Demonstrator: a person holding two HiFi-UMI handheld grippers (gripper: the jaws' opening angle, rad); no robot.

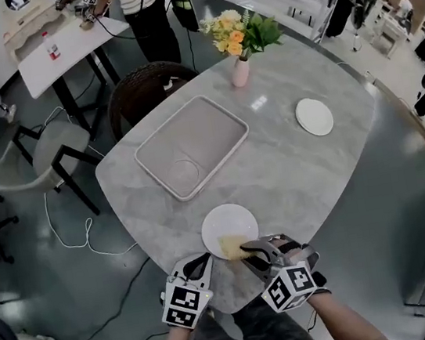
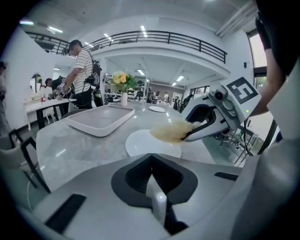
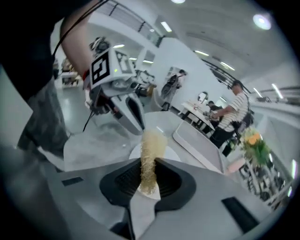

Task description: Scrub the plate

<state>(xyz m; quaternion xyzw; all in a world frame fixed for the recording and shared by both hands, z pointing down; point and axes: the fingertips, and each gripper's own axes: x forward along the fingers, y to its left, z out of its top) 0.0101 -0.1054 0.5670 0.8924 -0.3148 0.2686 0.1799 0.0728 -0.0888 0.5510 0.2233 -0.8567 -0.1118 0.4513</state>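
A white plate [image 1: 229, 227] lies near the front edge of the grey table [image 1: 291, 169]. My right gripper [image 1: 249, 248] is shut on a yellowish scrubbing pad [image 1: 231, 245], which rests over the plate's near part. In the right gripper view the pad [image 3: 151, 154] stands pinched between the jaws above the plate [image 3: 172, 153]. My left gripper [image 1: 198, 265] is shut and empty, just left of the plate's near rim. Its own view shows the closed jaws with the plate [image 2: 143, 143], the pad [image 2: 169, 132] and the right gripper [image 2: 197, 133] beyond them.
A shallow grey tray [image 1: 191, 146] sits mid-table. A second small white plate [image 1: 314, 117] lies at the right, and a pink vase of flowers [image 1: 240, 68] stands at the far side. A wicker chair [image 1: 141, 87] is behind the table. A person in a striped shirt [image 2: 83, 70] stands further back.
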